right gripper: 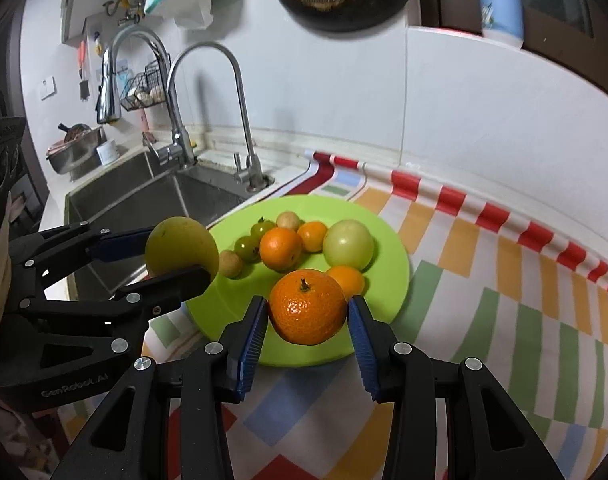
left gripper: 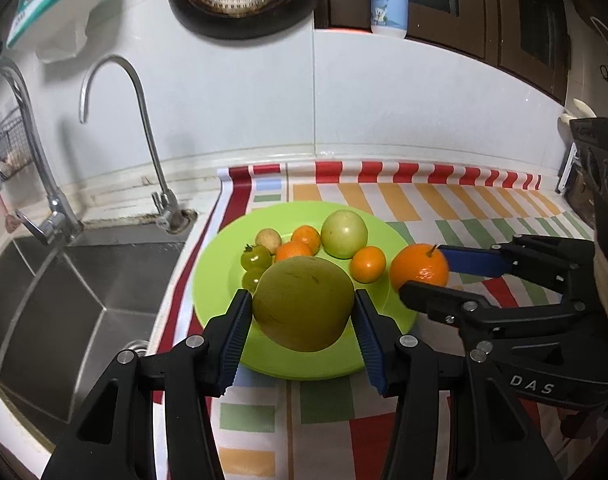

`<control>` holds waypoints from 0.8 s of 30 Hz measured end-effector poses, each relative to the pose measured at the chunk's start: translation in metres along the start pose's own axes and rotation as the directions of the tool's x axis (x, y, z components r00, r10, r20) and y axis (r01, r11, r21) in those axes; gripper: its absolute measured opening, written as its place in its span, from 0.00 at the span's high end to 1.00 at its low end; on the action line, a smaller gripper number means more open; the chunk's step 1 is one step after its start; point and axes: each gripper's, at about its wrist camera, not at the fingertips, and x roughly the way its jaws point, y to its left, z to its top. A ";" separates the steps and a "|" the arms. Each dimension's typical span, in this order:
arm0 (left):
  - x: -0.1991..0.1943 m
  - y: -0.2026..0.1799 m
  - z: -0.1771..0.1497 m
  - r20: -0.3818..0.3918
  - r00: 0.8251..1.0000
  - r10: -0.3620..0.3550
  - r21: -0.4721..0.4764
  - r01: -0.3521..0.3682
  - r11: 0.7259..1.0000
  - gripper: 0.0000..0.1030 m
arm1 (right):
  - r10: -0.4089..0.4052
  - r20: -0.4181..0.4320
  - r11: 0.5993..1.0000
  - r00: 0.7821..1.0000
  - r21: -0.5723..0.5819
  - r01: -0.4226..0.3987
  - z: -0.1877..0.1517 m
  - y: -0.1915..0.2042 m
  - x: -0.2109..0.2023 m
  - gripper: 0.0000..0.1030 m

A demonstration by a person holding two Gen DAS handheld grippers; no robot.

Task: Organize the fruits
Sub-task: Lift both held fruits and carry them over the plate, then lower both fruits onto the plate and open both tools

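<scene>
I have both grippers loaded. The left gripper (left gripper: 304, 312) is clamped on a large yellow-green round fruit (left gripper: 302, 303), probably a pomelo or big guava; the right gripper (right gripper: 307, 312) is clamped on a stemmed mandarin (right gripper: 307, 306), stem up. Both fruits hang above the near part of the green plate (left gripper: 219, 264), which sits on the striped mat (left gripper: 444, 204) just beside the sink (left gripper: 83, 280).

The plate already carries a pale green apple-like fruit (left gripper: 344, 233), smaller oranges, two green tomatoes and a small tan fruit, all grouped toward its far half.

Controlling relation: bare plate lies directly beneath and slightly ahead of each claw. The left load sits over the near-centre; the right load sits over the near-right edge, closer to the rim. I judge the right gripper needs to shift inward before release, or the mandarin may roll off onto the mat.
</scene>
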 end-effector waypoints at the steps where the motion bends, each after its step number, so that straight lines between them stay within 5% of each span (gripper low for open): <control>1: 0.005 0.001 0.000 -0.009 1.000 -0.004 -0.002 0.004 1.000 0.51 | 0.003 -0.009 1.000 1.000 0.001 -0.003 0.000 0.000 0.004 0.59; 18: 0.041 0.008 0.005 -0.092 0.992 -0.089 0.057 0.094 0.994 0.50 | -0.046 -0.051 0.996 0.998 0.074 0.050 -0.003 -0.012 0.037 0.58; 21: 0.033 0.009 0.012 -0.056 0.996 -0.074 0.104 0.080 0.991 0.38 | -0.083 -0.026 0.990 0.996 0.110 0.086 -0.001 -0.012 0.031 0.50; 24: 0.025 0.014 0.015 -0.045 0.995 -0.093 0.102 0.097 0.990 0.37 | -0.143 -0.015 0.977 0.990 0.158 0.143 0.000 -0.014 0.022 0.47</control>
